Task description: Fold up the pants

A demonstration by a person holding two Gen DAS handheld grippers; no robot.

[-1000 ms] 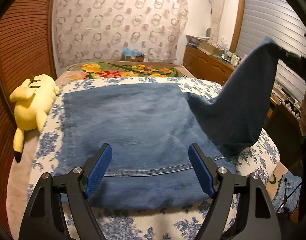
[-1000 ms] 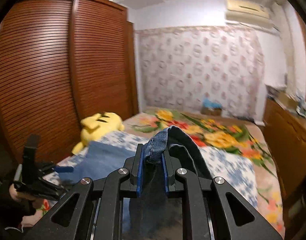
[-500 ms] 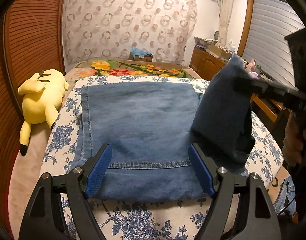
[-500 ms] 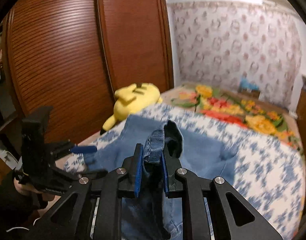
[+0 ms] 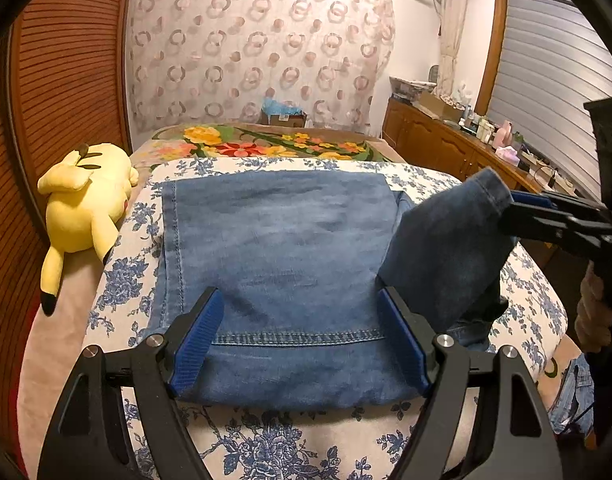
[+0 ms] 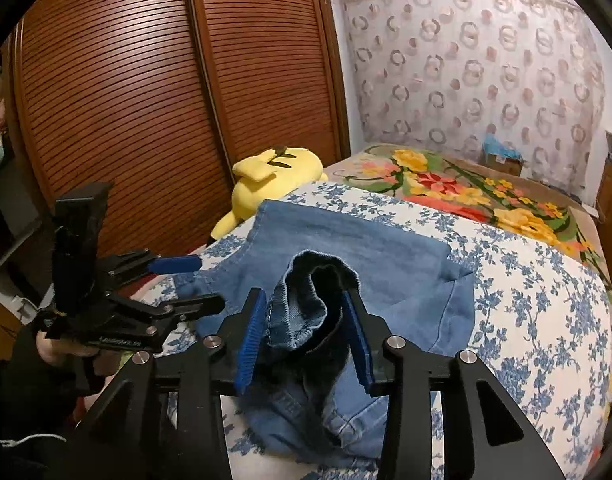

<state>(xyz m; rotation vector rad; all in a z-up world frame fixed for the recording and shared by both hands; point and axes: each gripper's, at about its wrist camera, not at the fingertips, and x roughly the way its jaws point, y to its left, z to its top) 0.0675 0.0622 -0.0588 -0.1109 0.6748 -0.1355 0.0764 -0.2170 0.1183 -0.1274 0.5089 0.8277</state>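
Observation:
Blue jeans (image 5: 282,248) lie folded flat on the bed with the hem stitching near me. My left gripper (image 5: 302,340) is open and empty, hovering over the near hem. It also shows in the right wrist view (image 6: 174,280). My right gripper (image 6: 306,336) has its jaws parted, with a bunched end of the jeans (image 6: 309,296) still lying loosely between the blue pads. In the left wrist view that raised end (image 5: 449,240) stands at the right side of the folded jeans, at the right gripper's (image 5: 521,204) tips.
A yellow plush toy (image 5: 86,204) lies at the bed's left edge beside a slatted wooden wardrobe (image 6: 146,100). A floral blanket (image 5: 266,144) covers the far end. A cluttered wooden dresser (image 5: 457,140) stands at the right. More denim (image 5: 573,392) lies below the bed's right edge.
My right gripper has carried the raised jeans end down and leftward toward the folded part, and its jaws have opened. My left gripper has stayed open over the hem.

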